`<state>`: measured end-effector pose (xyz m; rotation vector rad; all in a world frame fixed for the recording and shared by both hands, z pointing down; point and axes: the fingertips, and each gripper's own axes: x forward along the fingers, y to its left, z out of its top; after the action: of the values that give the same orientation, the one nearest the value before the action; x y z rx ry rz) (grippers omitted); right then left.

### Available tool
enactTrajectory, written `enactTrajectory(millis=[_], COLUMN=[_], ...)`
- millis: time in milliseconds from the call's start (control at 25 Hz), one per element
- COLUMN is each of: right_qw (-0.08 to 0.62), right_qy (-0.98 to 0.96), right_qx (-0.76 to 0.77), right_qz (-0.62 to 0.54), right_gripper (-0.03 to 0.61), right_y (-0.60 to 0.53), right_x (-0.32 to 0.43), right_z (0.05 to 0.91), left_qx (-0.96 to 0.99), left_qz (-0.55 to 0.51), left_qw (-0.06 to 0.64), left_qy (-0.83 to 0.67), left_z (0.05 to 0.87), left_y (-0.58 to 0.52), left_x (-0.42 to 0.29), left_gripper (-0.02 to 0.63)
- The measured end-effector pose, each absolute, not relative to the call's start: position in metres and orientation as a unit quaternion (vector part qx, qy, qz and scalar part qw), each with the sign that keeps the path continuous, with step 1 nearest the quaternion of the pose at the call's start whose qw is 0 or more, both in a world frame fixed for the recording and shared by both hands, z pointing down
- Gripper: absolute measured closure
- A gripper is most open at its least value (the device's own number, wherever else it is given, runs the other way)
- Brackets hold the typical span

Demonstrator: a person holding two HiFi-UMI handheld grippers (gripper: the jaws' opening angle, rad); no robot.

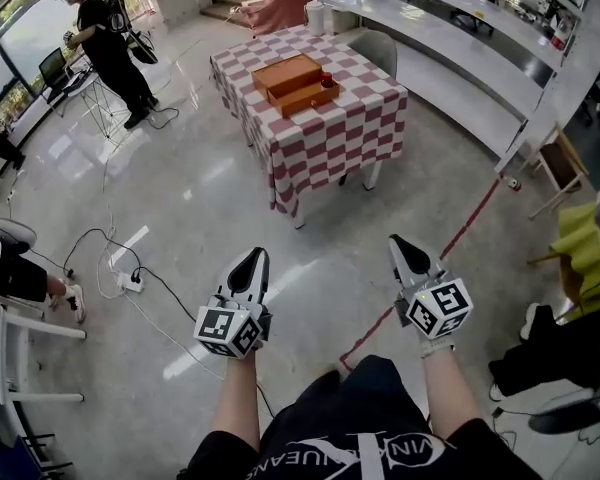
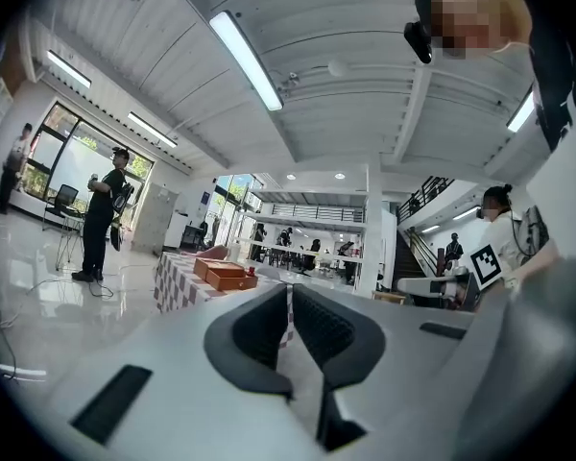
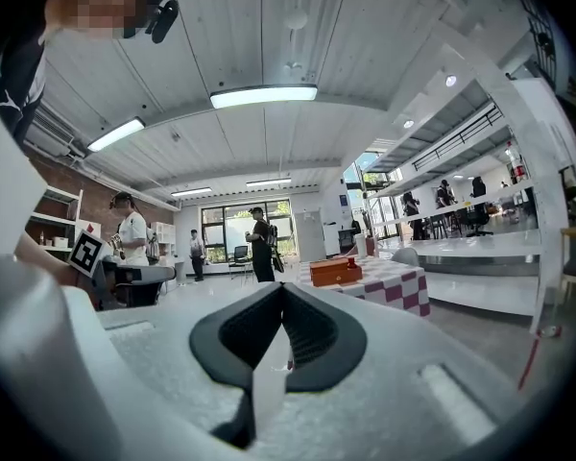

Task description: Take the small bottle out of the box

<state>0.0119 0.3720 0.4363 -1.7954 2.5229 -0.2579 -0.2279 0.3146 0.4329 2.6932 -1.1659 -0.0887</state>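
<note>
approach stage: both claws clenched and empty, bottle in the box, well apart from the person

left claw and right claw are held low over the pale floor, each clenched with its jaws together and nothing between them, as the two gripper views confirm. the worktop, draped in a red-and-white checked cloth, stands well apart from both claws. on it lies the orange box. the small bottle, red, stands upright at the right end of the box as seen in the head view; from here its exact compartment cannot be told. a white cable and power strip lie on the floor to the left of the path, and a red floor line runs on the right.

judged risks: the task proper has not begun, so the claw must be released before it reaches the bottle, since a clenched tip would knock it over. the bottle is small and sits close to the box wall, so a wide or skewed grasp could catch the wall and drag the box across the cloth. the loose cable could snag a foot.
</note>
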Motion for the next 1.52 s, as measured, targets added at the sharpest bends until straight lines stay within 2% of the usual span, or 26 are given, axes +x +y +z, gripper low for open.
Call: enactTrajectory(millis=[640,1520], right_qw=[0.026,0.007], right_qy=[0.828,0.852], right_qx=[-0.553,-0.508], right_qz=[-0.095,-0.127], right_gripper=[0.572,0.572], right_y=[0.245,0.056], right_x=[0.017,0.088], right_z=[0.443,0.471], left_qx=[0.900,0.896], left_qz=[-0.033,-0.027], left_qw=[0.114,0.120], left_qy=[-0.419,-0.427], left_z=[0.431,0.449], left_y=[0.206,0.030], left_x=[-0.224,-0.133], left_gripper=[0.591,0.590])
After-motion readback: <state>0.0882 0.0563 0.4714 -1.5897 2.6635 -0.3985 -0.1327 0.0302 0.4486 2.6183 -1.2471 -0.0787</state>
